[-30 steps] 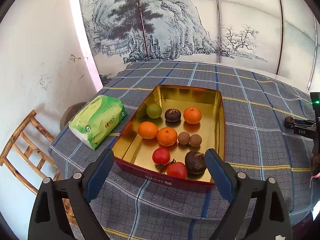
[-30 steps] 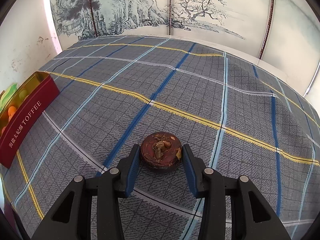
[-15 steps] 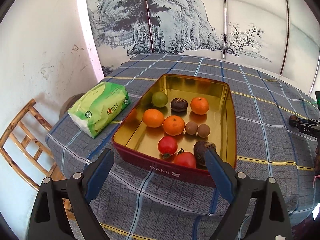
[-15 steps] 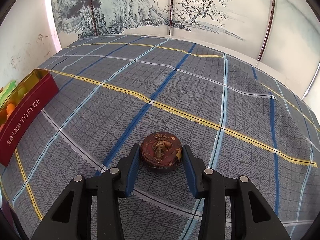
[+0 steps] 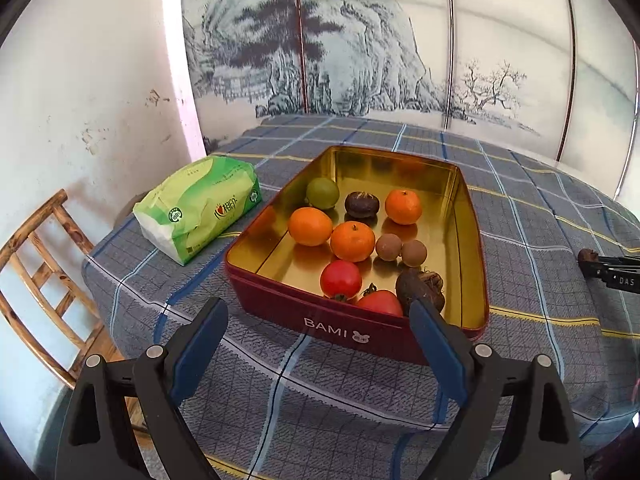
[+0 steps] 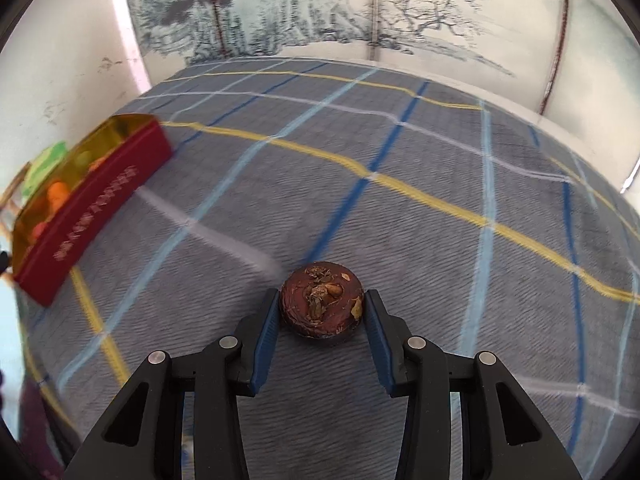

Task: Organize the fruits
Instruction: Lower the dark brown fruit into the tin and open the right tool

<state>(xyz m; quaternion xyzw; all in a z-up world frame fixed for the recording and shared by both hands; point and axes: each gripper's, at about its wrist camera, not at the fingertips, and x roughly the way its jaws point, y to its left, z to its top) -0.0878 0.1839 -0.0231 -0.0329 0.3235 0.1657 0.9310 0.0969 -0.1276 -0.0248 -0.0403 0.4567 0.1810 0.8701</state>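
A red tin with a gold inside (image 5: pixel 360 326) sits on the checked tablecloth and holds several fruits: oranges (image 5: pixel 352 241), tomatoes (image 5: pixel 341 279), a green fruit (image 5: pixel 322 193) and dark brown ones (image 5: pixel 420 289). My left gripper (image 5: pixel 318 346) is open and empty, just in front of the tin's near wall. My right gripper (image 6: pixel 321 322) is shut on a dark brown round fruit (image 6: pixel 321 304) and holds it above the cloth. The tin (image 6: pixel 92 208) shows blurred at the left of the right wrist view. The right gripper's tip with the fruit (image 5: pixel 588 257) shows at the far right of the left wrist view.
A green tissue pack (image 5: pixel 198 206) lies left of the tin near the table's left edge. A wooden chair (image 5: pixel 38 276) stands beside the table at the left. A painted screen (image 5: pixel 360 40) stands behind the table.
My right gripper has lifted the brown fruit and swung left, so the tin looms larger and blurred. My left gripper has drawn back a little from the tin and stays open.
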